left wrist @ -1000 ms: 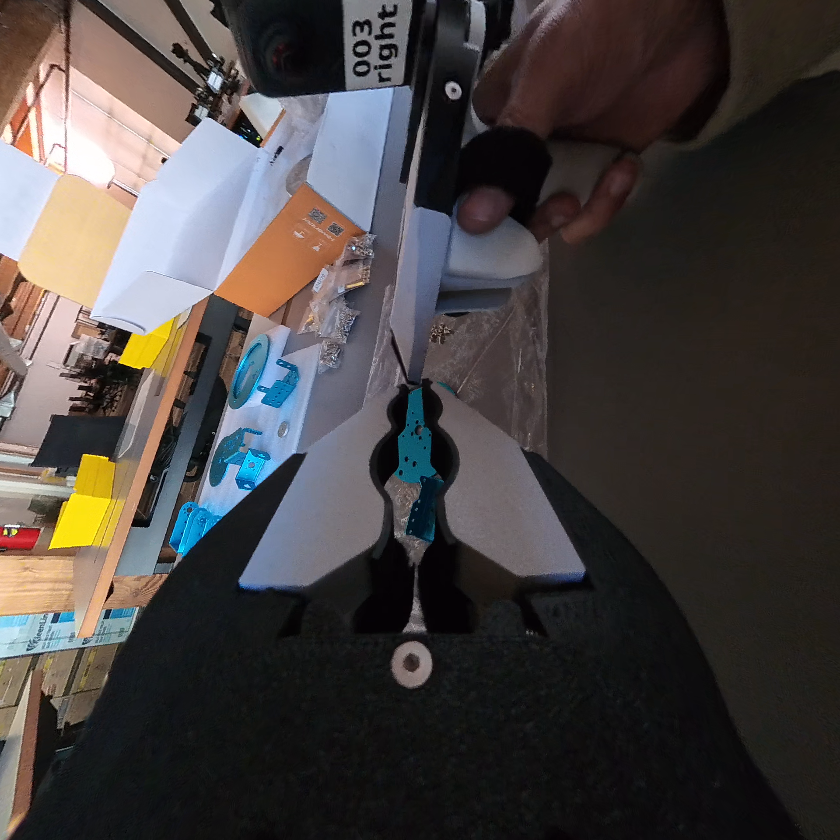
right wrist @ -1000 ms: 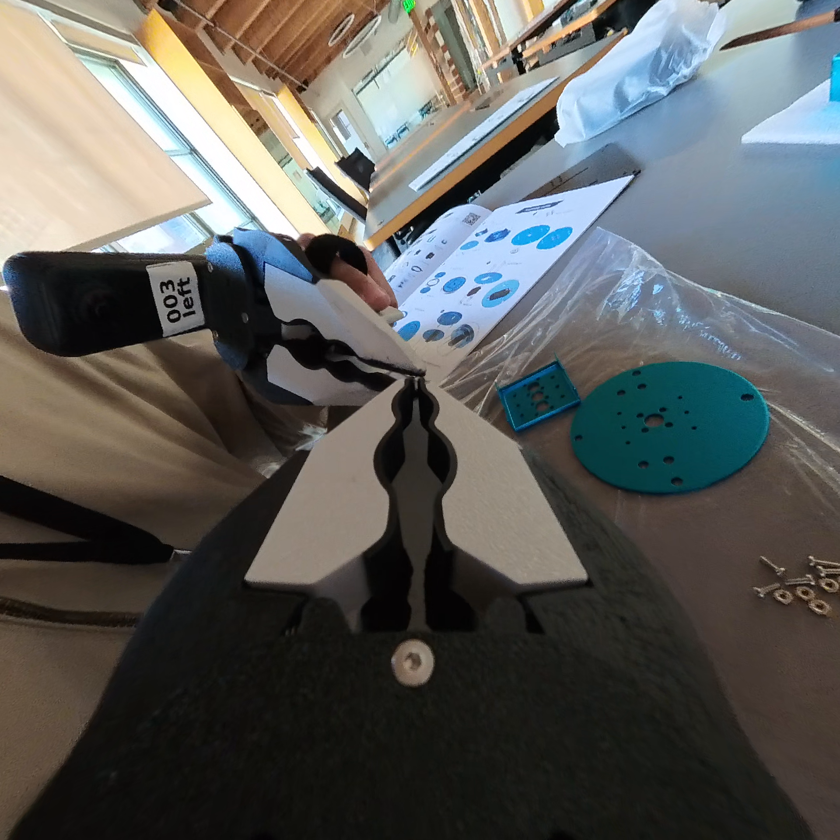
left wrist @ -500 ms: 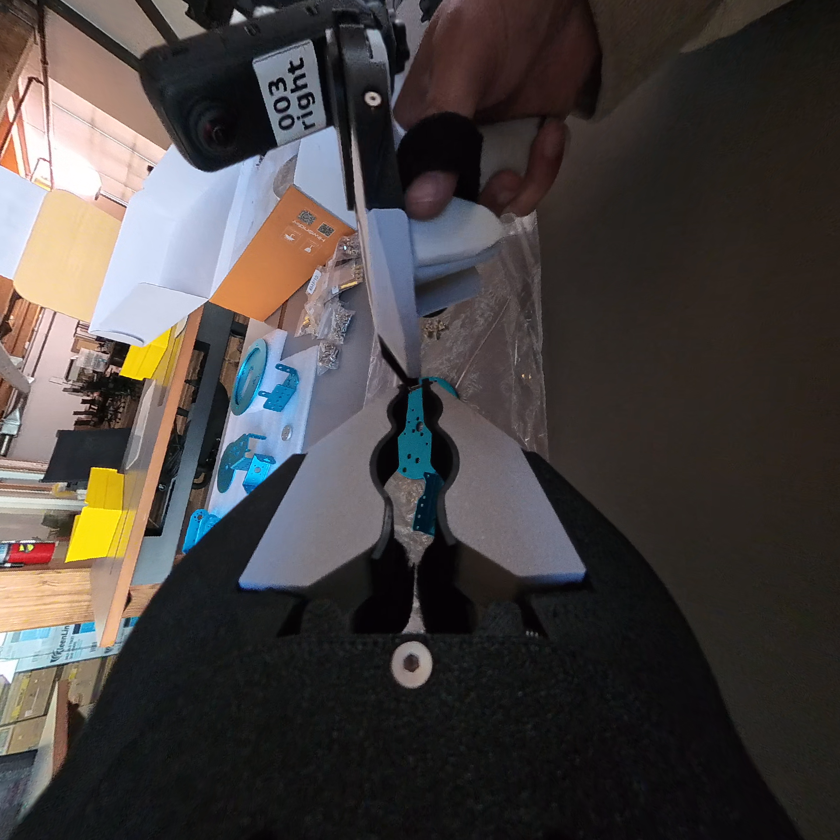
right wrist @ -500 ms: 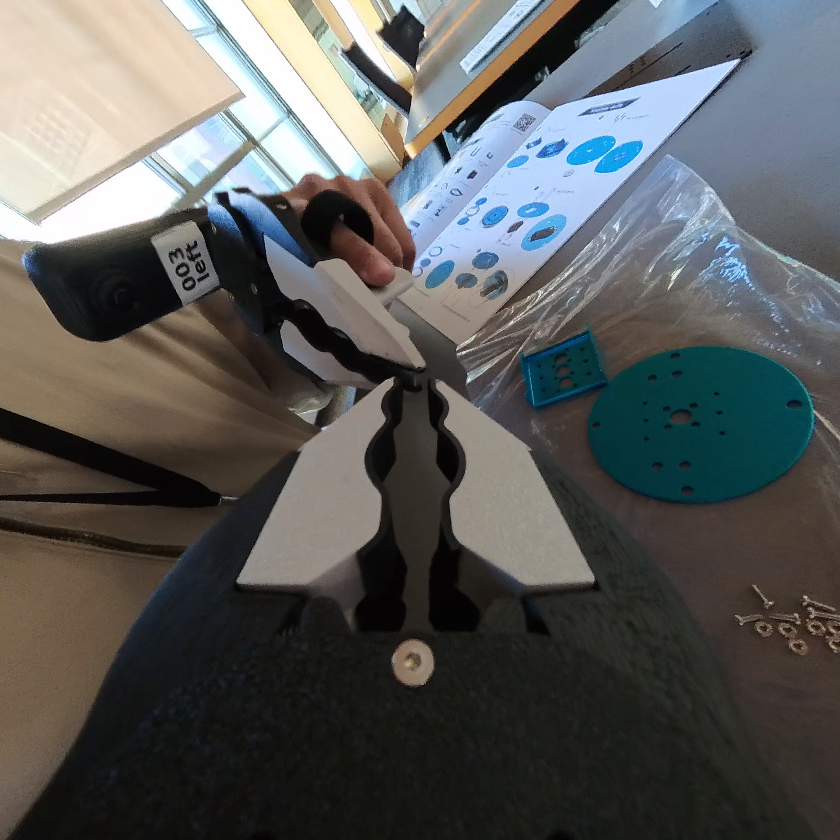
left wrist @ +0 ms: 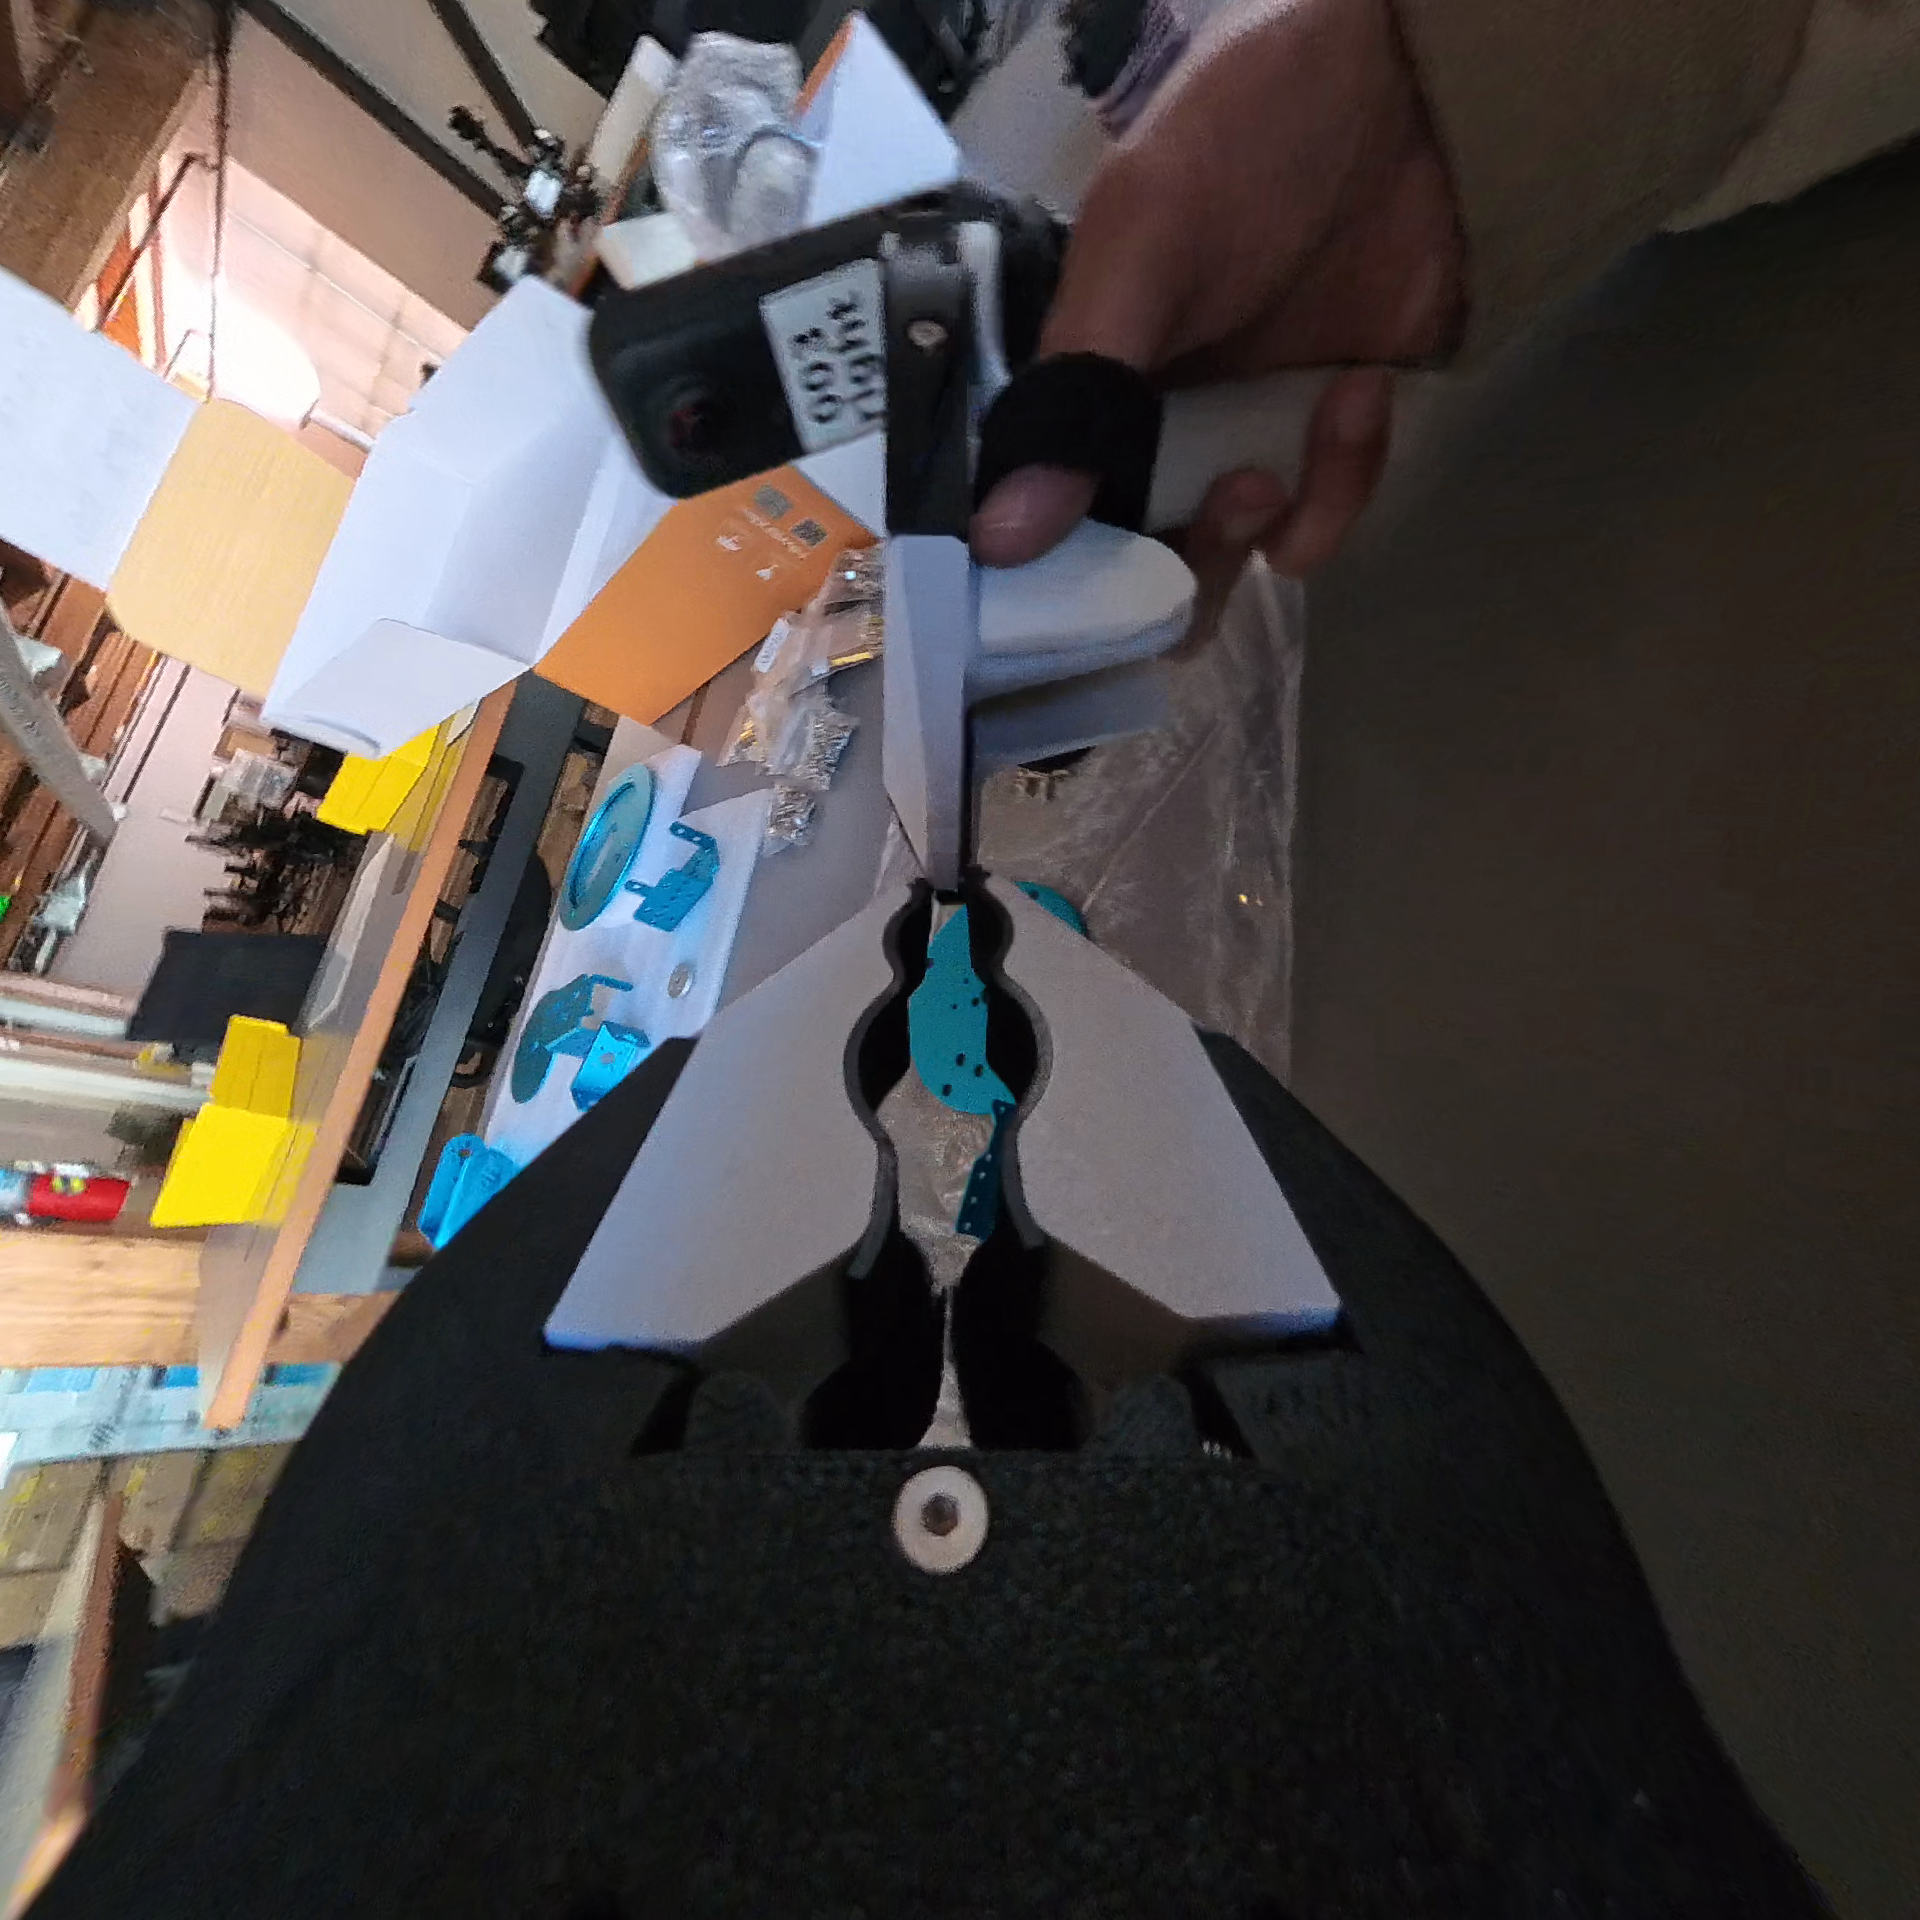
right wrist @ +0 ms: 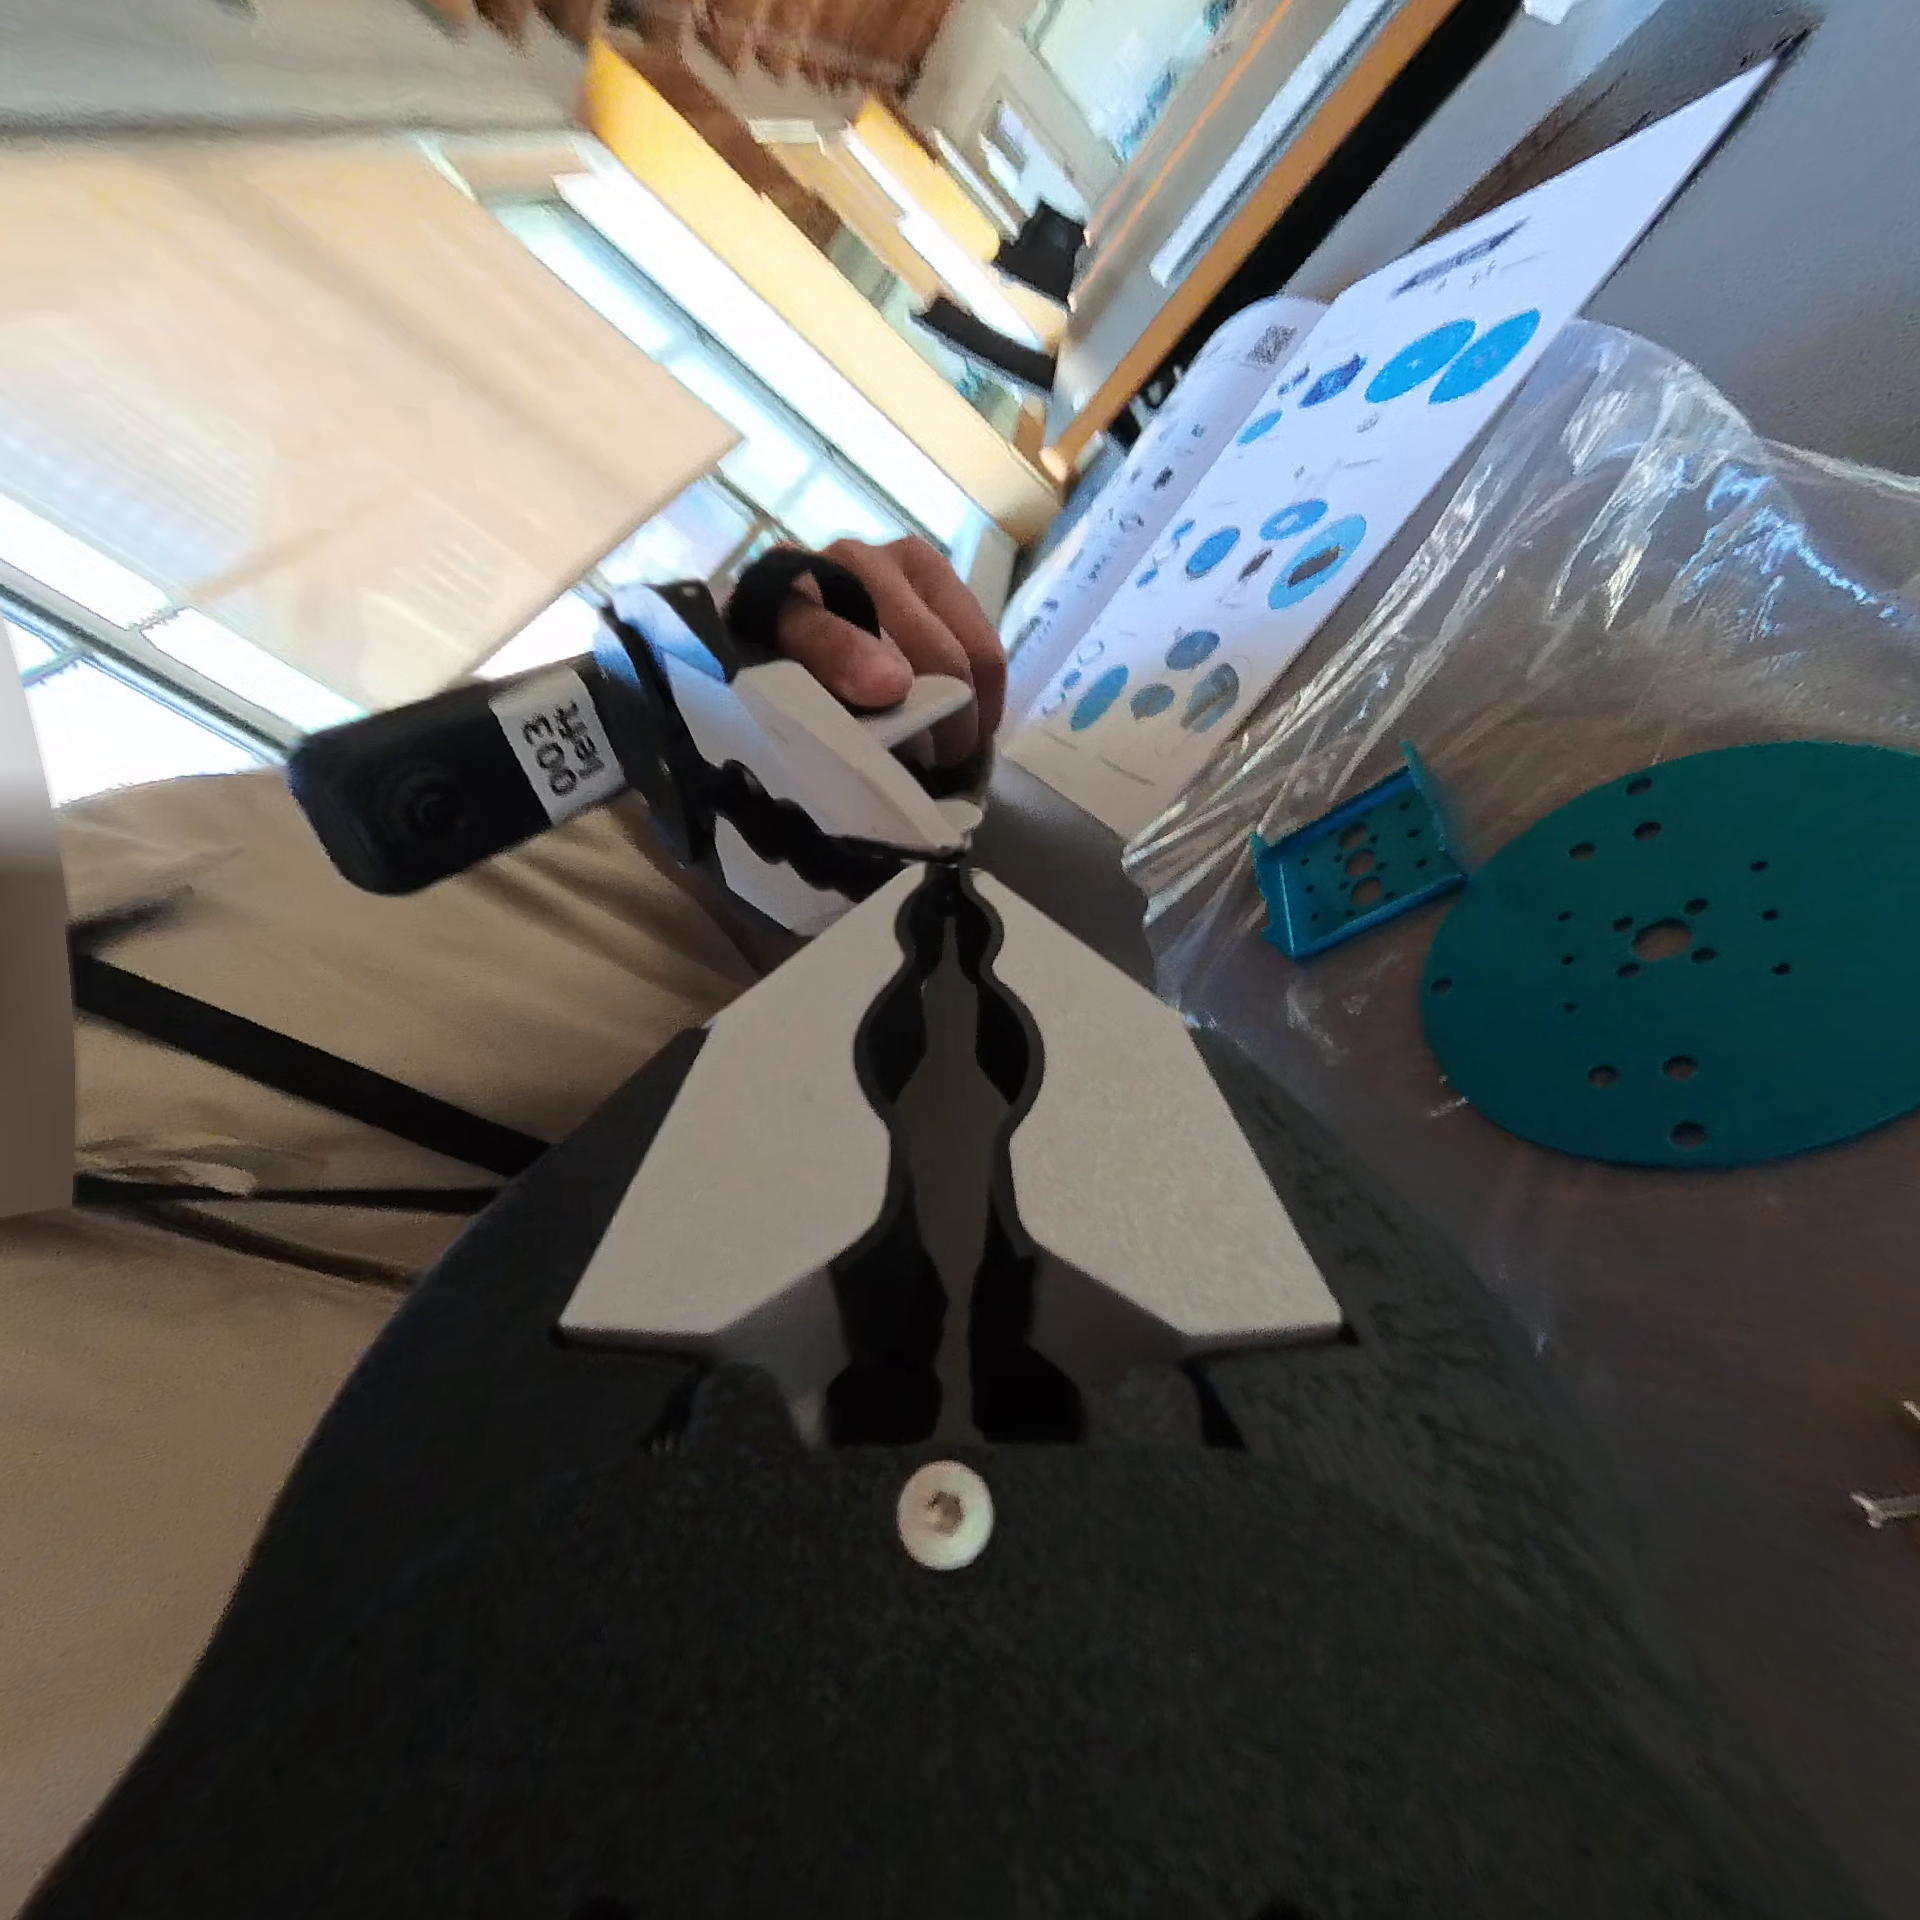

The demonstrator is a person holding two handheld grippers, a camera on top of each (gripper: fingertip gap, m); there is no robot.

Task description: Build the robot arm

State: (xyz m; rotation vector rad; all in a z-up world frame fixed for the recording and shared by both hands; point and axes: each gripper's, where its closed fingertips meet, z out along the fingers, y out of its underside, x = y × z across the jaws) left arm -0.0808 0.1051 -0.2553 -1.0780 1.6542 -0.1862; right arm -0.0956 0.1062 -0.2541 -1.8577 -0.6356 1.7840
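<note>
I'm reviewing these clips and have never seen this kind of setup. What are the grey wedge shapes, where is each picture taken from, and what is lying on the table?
There is no robot here: a person holds a hand-operated gripper in each hand, and each carries a camera looking along its two grey fingers. The left gripper fills one picture, the right gripper the other, and each view shows the opposite tool ahead. Both are tilted and meet tip to tip above the grey table. Both look closed or nearly so; something tiny may sit between the tips, but I cannot tell. On the table lie a clear plastic bag, a teal perforated disc, a blue bracket, an open instruction booklet, loose screws and an orange-and-white box.
</note>
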